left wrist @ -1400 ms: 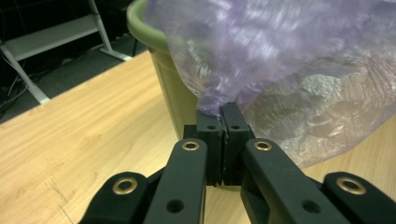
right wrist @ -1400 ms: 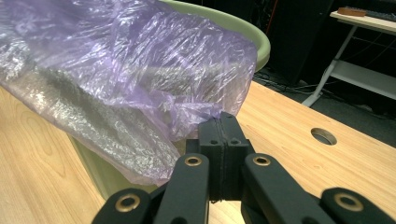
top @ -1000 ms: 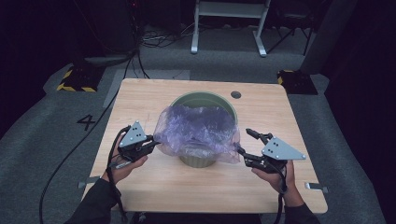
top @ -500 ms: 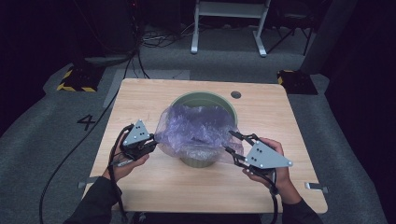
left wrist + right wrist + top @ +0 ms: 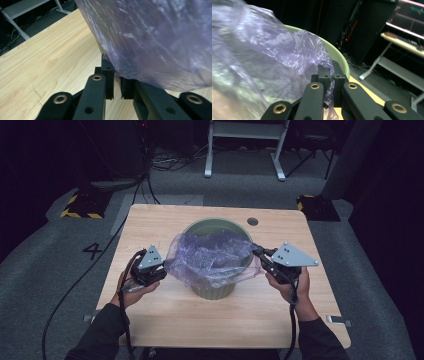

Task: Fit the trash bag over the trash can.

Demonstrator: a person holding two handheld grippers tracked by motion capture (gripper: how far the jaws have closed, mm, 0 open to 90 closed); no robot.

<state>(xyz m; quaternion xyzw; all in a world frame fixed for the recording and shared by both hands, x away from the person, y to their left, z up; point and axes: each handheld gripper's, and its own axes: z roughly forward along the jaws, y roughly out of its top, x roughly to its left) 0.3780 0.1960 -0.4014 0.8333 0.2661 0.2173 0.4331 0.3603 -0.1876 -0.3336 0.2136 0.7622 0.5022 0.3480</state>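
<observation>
Between the right tool's (image 5: 331, 80) just-closed jaws lies the purple bag's (image 5: 287, 55) edge (pinched tight).

One purple bag (image 5: 212, 257), one green bin (image 5: 214, 289), one table (image 5: 210, 320), two grippers

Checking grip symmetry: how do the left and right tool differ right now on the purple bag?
Left tool pinches the purple bag low at the bin's side; right tool grips the film higher, at rim level. Right jaws have just closed on a film edge; left jaws eased slightly, a narrow gap showing. Both are shut on the bag.
</observation>
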